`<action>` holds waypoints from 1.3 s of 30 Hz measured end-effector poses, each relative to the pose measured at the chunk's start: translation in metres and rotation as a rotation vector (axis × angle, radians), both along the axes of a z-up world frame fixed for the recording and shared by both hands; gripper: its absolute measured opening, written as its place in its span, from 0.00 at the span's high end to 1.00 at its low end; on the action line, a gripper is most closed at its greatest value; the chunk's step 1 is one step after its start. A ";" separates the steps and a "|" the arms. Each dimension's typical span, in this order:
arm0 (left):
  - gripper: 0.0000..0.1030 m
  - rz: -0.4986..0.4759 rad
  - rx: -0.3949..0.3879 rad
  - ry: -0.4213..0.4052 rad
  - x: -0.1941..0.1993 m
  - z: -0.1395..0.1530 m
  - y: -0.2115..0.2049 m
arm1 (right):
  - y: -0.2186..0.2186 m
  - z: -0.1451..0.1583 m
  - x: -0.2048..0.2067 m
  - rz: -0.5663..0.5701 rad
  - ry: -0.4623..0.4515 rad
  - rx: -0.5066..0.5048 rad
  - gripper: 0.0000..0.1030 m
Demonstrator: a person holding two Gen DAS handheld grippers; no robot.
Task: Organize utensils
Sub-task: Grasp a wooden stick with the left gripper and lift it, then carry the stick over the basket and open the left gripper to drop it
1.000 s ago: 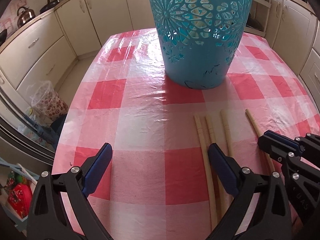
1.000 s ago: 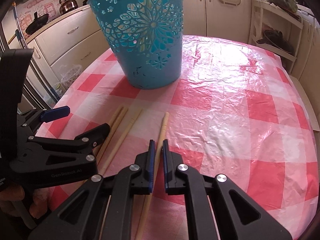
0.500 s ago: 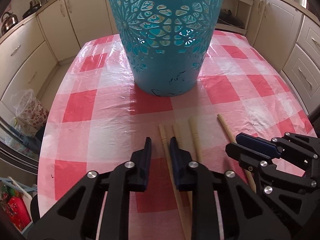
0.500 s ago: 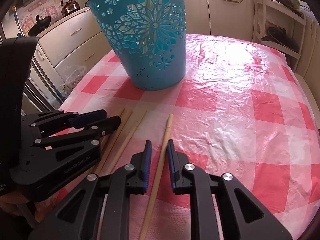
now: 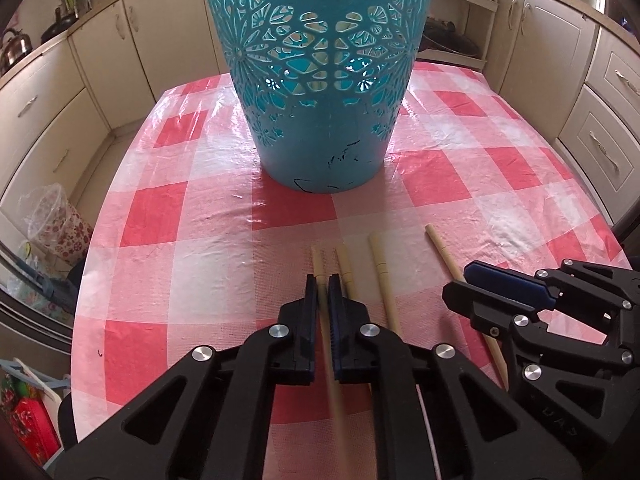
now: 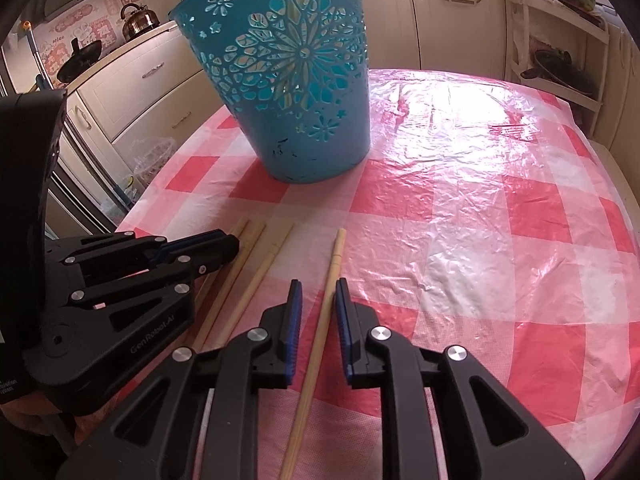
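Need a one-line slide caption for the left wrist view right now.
Left tongs shut on the leftmost chopstick of four lying on the checkered tablecloth, blue basket beyond, right tongs alongside.

The right hand-held gripper (image 6: 317,312) straddles one chopstick (image 6: 325,304) with its blue-padded jaws parted and clear of the stick on both sides. To its left, the left hand-held gripper (image 6: 228,245) lies over three more chopsticks (image 6: 256,276). A blue cut-out basket (image 6: 288,80) stands upright farther back on the red-checked bench (image 6: 460,248).
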State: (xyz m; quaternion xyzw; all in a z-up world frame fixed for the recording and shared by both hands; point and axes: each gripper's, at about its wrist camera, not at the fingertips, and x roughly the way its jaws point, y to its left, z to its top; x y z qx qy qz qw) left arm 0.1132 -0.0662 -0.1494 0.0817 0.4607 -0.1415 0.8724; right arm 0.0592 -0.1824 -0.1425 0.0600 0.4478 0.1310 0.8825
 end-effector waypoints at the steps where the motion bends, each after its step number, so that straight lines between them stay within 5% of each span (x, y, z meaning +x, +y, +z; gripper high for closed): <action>1: 0.95 0.001 -0.006 0.002 0.000 0.000 0.001 | 0.000 0.000 0.000 0.000 0.000 0.000 0.83; 10: 0.95 0.026 -0.136 -0.018 -0.007 0.021 0.024 | 0.000 -0.001 0.000 0.002 -0.001 0.002 0.81; 17: 0.95 0.040 -0.352 -0.138 -0.019 0.096 0.064 | 0.001 0.000 0.000 0.011 -0.005 -0.001 0.78; 23: 0.95 0.018 -0.476 -0.337 -0.003 0.184 0.068 | 0.001 0.000 0.000 0.010 -0.005 0.001 0.78; 31: 0.95 0.050 -0.519 -0.564 0.052 0.245 0.041 | 0.000 0.000 -0.001 0.013 -0.003 0.022 0.76; 39: 0.95 0.135 -0.470 -0.610 0.113 0.231 0.014 | -0.005 -0.001 0.000 0.019 0.002 0.060 0.72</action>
